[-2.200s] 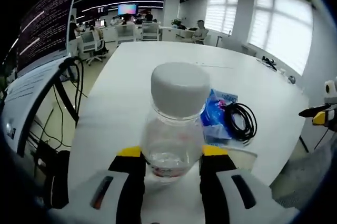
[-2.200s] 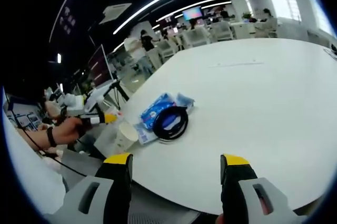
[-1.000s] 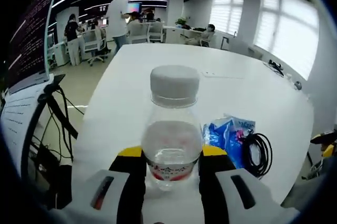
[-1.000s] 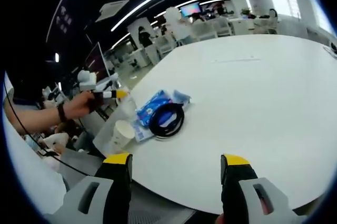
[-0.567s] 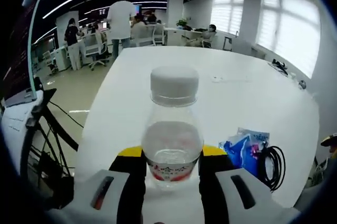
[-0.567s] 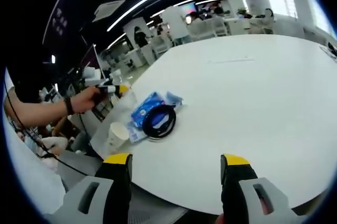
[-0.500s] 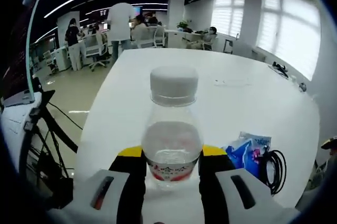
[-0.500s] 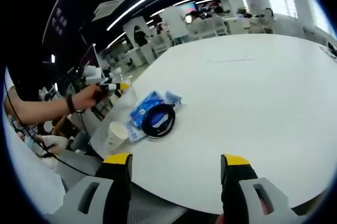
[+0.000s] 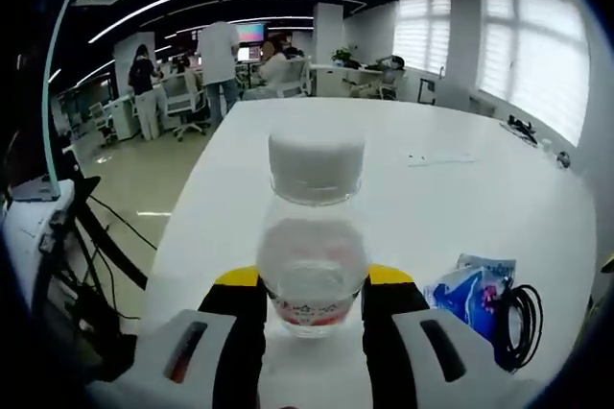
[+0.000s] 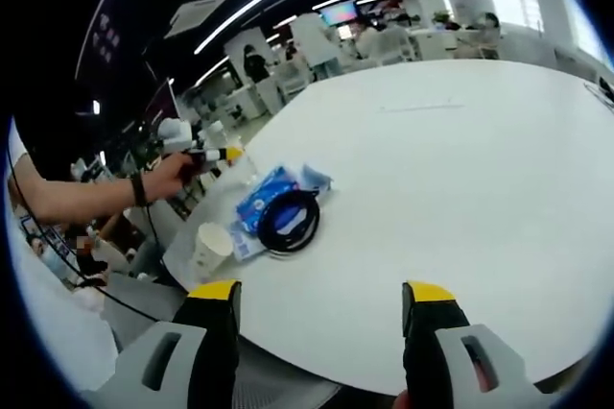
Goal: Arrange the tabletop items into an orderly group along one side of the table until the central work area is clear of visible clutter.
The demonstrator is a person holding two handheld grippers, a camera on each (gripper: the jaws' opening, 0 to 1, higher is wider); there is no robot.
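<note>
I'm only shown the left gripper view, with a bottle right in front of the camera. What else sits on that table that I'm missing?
Observer: In the right gripper view, a paper cup stands upright near the table's edge, close beside the blue packet and the black cable coil.
Operator: Is the other gripper holding anything?
Observer: No. The right gripper is open, its jaws wide apart with nothing between them, at the table's near edge.
Operator: And who holds my bottle?
Observer: A person's hand grips the left gripper, which is shut on the bottle, beyond the cup.
</note>
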